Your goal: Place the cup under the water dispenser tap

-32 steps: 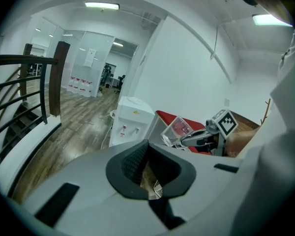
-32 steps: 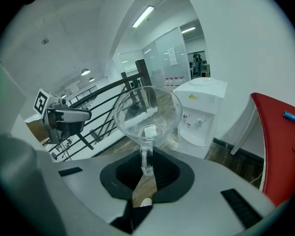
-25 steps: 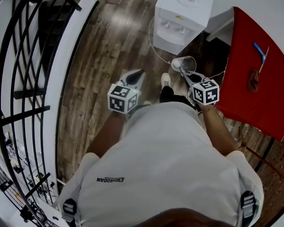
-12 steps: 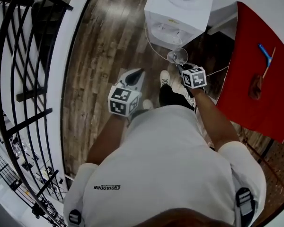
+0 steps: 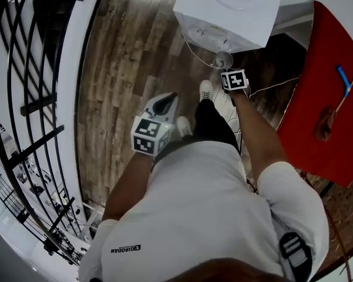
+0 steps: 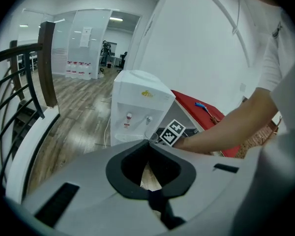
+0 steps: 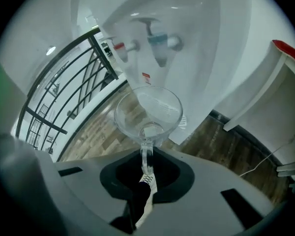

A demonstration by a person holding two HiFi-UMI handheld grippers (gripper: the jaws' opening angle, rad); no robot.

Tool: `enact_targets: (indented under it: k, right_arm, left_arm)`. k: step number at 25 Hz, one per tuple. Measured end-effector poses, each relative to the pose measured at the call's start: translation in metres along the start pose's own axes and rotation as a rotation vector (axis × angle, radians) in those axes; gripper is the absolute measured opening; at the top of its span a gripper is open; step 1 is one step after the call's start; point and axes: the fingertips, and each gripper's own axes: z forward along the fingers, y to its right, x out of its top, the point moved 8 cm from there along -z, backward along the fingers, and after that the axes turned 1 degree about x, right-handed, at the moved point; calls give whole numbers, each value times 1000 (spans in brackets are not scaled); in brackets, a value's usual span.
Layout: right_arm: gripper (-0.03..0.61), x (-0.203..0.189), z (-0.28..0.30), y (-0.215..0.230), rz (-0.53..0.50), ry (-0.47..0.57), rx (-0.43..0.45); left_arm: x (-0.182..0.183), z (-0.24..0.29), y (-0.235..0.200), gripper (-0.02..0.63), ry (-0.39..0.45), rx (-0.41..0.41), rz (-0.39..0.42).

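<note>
Clear cup (image 5: 223, 59) sits at the tip of the right gripper (image 5: 227, 69), close against the front of the white water dispenser (image 5: 229, 7); left gripper (image 5: 168, 100) hangs well apart over the wood floor (image 5: 123, 69).

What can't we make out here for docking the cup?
- Space below the taps: in the right gripper view the glass cup blocks it; in the head view the water dispenser top overhangs it.
- Grip of the right hand-held gripper: in the head view its marker cube covers the jaws.
- Left gripper view: the left hand-held gripper hides most of the cup.
- Items on the red table: head view, too small.
</note>
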Motion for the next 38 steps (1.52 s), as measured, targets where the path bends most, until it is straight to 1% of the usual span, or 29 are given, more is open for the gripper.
enact_targets:
  k: [3, 6, 9, 12, 15, 19, 25, 31, 35, 38]
  right_arm:
    - [44, 10, 21, 15, 9, -23, -23]
    - [44, 25, 36, 25, -7, 3, -44]
    - [44, 39, 46, 33, -47, 42, -70]
    - [44, 49, 53, 36, -101, 86, -78]
    - [44, 52, 57, 36, -158, 86, -86]
    - [44, 51, 67, 36, -195, 72, -113]
    - [46, 50, 72, 48, -197, 47, -86]
    - [46, 50, 62, 49, -169, 55, -111]
    - [106, 48, 53, 43, -183, 48, -131]
    - [109, 41, 48, 42, -167, 45, -145]
  left_arm:
    - [-3, 5, -2, -3, -33, 6, -6]
    - [-4, 11, -5, -3, -60, 7, -21]
    - [-9, 20, -8, -3, -76, 6, -28]
    - [-13, 26, -7, -3, -96, 2, -36]
    - [-13, 29, -9, -3, -106, 2, -45]
    - [-14, 30, -17, -3, -116, 7, -54]
    - [-10, 31, -19, -3, -113, 4, -48]
    - [-7, 27, -18, -3, -98, 1, -36]
    - [-9, 21, -17, -3, -87, 2, -31]
    - [-9, 17, -16, -3, -75, -2, -25]
